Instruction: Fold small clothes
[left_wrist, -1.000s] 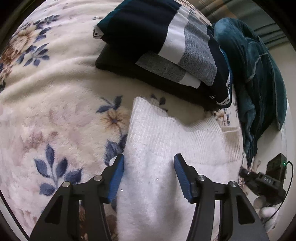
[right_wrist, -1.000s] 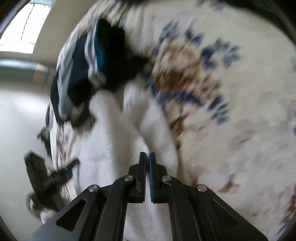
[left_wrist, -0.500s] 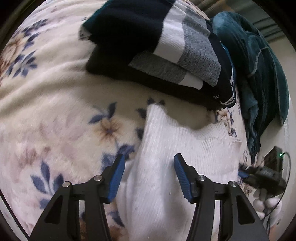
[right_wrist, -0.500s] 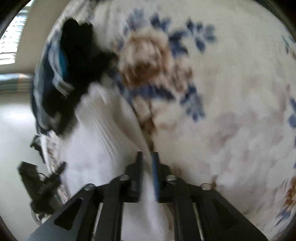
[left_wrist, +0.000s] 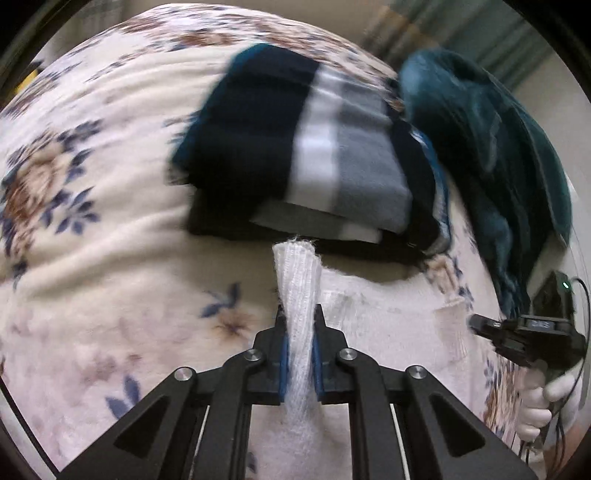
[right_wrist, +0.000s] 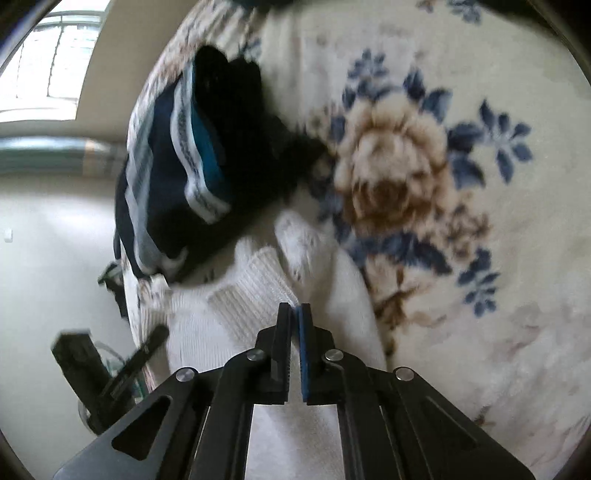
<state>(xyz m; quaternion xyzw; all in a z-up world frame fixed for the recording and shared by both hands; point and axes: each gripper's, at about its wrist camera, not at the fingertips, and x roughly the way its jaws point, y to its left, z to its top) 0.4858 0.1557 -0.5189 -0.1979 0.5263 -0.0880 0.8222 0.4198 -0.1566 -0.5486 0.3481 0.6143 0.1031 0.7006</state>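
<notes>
The left claw (left_wrist: 298, 325), its jaws just closed, pinches a ridge of the white knit garment (left_wrist: 297, 284) lying on the floral blanket (left_wrist: 92, 240); the right claw (right_wrist: 294, 314) is together on its ribbed hem (right_wrist: 255, 288)

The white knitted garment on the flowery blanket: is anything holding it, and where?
Yes. The left hand-held gripper pinches a raised fold at the white knitted garment's edge. The right hand-held gripper is shut at its ribbed edge; whether it grips cloth is unclear.
</notes>
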